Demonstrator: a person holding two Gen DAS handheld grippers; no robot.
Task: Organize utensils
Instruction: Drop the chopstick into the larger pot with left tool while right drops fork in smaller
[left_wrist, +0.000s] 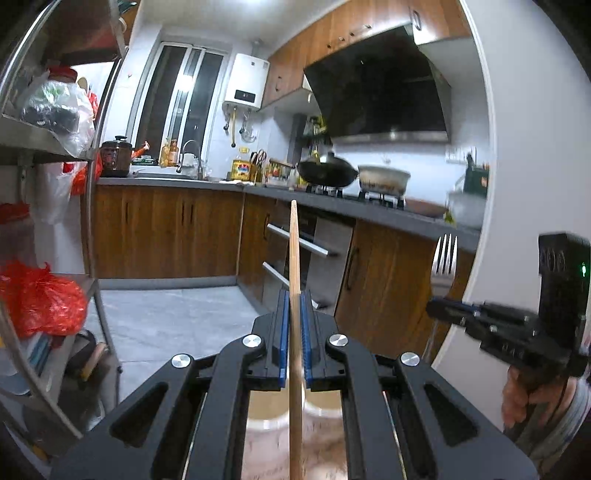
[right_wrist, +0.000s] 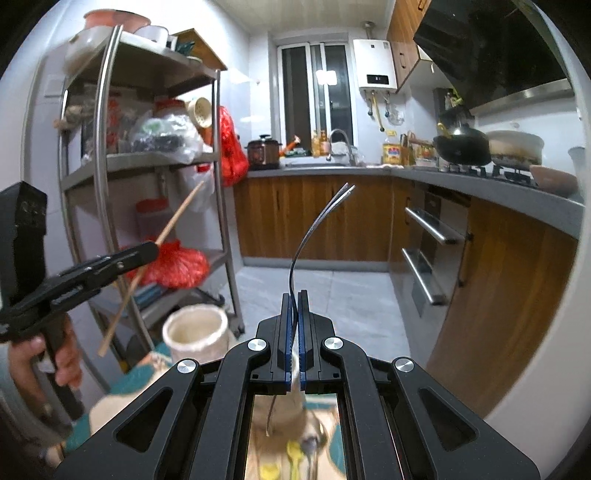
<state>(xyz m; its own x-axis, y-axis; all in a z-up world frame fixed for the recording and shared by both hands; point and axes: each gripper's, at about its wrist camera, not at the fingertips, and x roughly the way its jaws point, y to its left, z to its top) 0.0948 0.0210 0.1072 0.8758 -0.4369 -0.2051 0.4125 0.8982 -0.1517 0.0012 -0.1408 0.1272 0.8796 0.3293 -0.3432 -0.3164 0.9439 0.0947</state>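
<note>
My left gripper (left_wrist: 294, 295) is shut on a wooden chopstick (left_wrist: 294, 251) that stands upright between its blue pads. It also shows in the right wrist view (right_wrist: 147, 252), with the chopstick (right_wrist: 173, 218) slanting through it. My right gripper (right_wrist: 295, 295) is shut on a metal fork (right_wrist: 317, 221), seen edge-on with tines up. In the left wrist view the right gripper (left_wrist: 439, 306) holds the fork (left_wrist: 444, 262) upright at the right. A cream utensil holder (right_wrist: 195, 328) stands below the left gripper, open mouth up.
A steel rack (right_wrist: 103, 158) with bags and jars stands at the left. Wooden cabinets and a grey counter (right_wrist: 480, 181) with a wok and pots run along the back and right. Blurred utensils lie below my right gripper (right_wrist: 291, 454).
</note>
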